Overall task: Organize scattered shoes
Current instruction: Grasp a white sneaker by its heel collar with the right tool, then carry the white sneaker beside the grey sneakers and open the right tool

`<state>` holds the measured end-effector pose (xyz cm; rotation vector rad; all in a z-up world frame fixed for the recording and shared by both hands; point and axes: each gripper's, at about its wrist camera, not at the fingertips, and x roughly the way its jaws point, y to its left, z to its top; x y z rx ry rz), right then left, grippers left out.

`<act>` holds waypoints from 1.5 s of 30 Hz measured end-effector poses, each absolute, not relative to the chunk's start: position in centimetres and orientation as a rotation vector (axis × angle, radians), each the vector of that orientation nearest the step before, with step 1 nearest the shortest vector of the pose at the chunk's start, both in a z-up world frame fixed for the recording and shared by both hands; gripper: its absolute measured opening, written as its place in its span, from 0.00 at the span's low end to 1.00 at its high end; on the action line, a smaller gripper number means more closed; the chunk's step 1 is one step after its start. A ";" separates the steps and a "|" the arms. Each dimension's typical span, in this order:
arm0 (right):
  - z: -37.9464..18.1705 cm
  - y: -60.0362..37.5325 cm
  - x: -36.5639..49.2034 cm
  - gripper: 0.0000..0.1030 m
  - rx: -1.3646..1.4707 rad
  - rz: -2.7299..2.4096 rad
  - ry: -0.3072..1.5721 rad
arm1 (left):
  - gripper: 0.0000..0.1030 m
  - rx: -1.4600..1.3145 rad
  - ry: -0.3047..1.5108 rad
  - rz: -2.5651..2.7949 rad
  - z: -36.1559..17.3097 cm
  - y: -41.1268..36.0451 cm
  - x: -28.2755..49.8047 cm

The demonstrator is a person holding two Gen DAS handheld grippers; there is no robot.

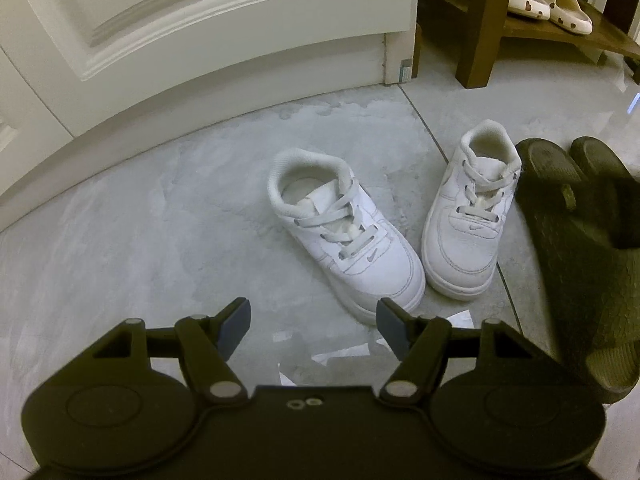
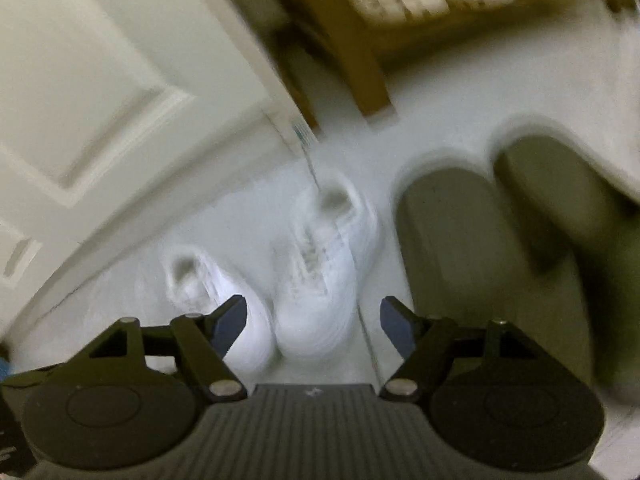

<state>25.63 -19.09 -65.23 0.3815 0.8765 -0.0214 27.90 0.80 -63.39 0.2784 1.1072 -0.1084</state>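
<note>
While both tools hang over the pale tiled floor [image 1: 140,240], nothing sits between their fingers. Left tool [image 1: 313,328]: fingers spread wide apart, empty, just short of the toe of the nearer white sneaker [image 1: 344,232]. Right tool [image 2: 313,326]: fingers likewise spread, empty; this view is heavily motion-blurred.

Two small white lace-up sneakers stand upright on the floor, toes toward the cameras. In the left wrist view the nearer one angles toe-right; the second white sneaker [image 1: 470,220] stands just beside it to the right, toes close together, heels splayed apart. In the right wrist view the same pair shows as smeared shapes, one [image 2: 224,308] partly behind the left finger, the other [image 2: 324,276] up the middle of the gap.

A pair of dark olive slippers [image 1: 580,240] lies immediately right of the second sneaker, side by side; whether they touch it cannot be told. They appear again in the right wrist view [image 2: 492,264].

Behind: white panelled door [image 1: 200,40] at left. Wooden shoe rack [image 1: 484,32] at upper right, with cream slippers [image 1: 548,4] patterned in small hearts on its low shelf.
</note>
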 end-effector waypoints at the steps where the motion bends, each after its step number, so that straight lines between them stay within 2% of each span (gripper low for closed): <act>1: -65.0 -18.8 26.9 0.74 0.312 0.008 0.861 | 0.68 0.276 1.106 -0.107 -63.4 0.8 28.0; 7: -65.9 -17.9 31.1 0.73 0.130 0.040 0.895 | 0.68 0.248 1.118 -0.082 -63.5 1.8 28.5; 12: -68.1 -17.5 33.9 0.70 0.086 0.066 1.022 | 0.68 0.236 1.152 -0.069 -64.2 2.6 28.8; 16: -69.7 -17.2 35.2 0.51 0.027 0.035 1.082 | 0.68 0.237 1.162 -0.075 -64.5 2.6 28.8; 20: -70.0 -17.5 35.4 0.39 -0.005 0.101 1.073 | 0.68 0.239 1.159 -0.087 -64.3 2.4 28.5; 26: -68.1 -18.4 33.1 0.28 0.068 0.128 0.959 | 0.68 0.241 1.147 -0.088 -64.0 1.8 28.3; 34: -64.1 -21.0 29.7 0.22 0.123 0.113 0.869 | 0.68 0.262 1.128 -0.129 -63.0 -1.0 27.2; 41: -60.0 -25.2 25.4 0.22 0.255 0.080 0.743 | 0.68 0.306 1.072 -0.193 -61.4 -4.9 25.5; 45: -56.4 -28.3 22.9 0.22 0.175 0.040 0.705 | 0.68 0.312 1.072 -0.246 -60.8 -7.7 24.5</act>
